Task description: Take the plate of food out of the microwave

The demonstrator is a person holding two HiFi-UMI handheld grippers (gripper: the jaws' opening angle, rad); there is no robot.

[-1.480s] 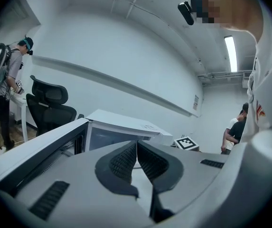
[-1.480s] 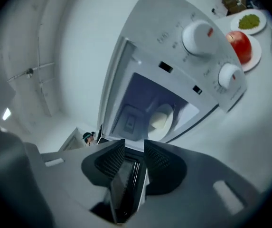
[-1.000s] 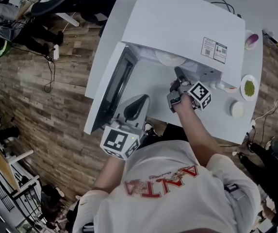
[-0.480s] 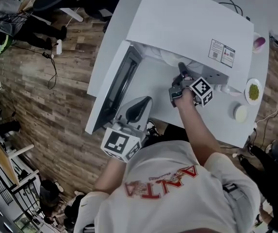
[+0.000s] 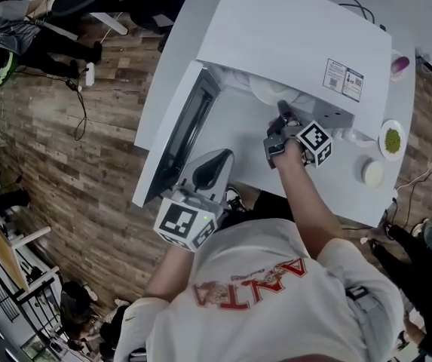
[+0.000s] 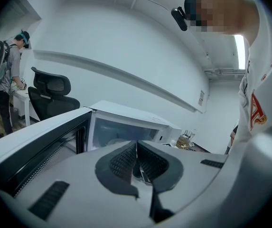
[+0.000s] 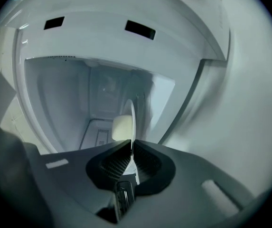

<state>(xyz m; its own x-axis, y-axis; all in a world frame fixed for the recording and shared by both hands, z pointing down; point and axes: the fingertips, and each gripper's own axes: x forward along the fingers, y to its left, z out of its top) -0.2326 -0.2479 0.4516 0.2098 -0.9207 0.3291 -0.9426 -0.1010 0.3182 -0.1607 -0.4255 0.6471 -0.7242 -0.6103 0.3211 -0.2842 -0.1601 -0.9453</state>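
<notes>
Two grippers, only one doing work. right gripper (image 7: 130, 152) is reached into the cavity of the open microwave (image 5: 291, 36), jaws closing on the near rim of the plate (image 7: 131, 113), and the pads already pinch that rim. The plate shows edge-on between them, so the gripper looks rolled sideways, probably to line the flat pads up with the thin rim. The plate is inside the microwave, not yet out. A pale lump of food (image 7: 121, 127) sits on it just past the jaw tips. The grip lands on bare rim, likely to keep the pads off the food. A one-sided rim pinch means the plate could tip once lifted, so it needs a level, slow pull. left gripper (image 6: 136, 152) has its jaws pressed together with nothing in them. It hangs back low beside the door (image 5: 174, 138), clear of the cavity mouth, seemingly parked so the exit path stays free. The door is swung wide to the person's left for the same reason. The bare table (image 5: 329, 179) in front of the microwave is the likely set-down spot.
</notes>
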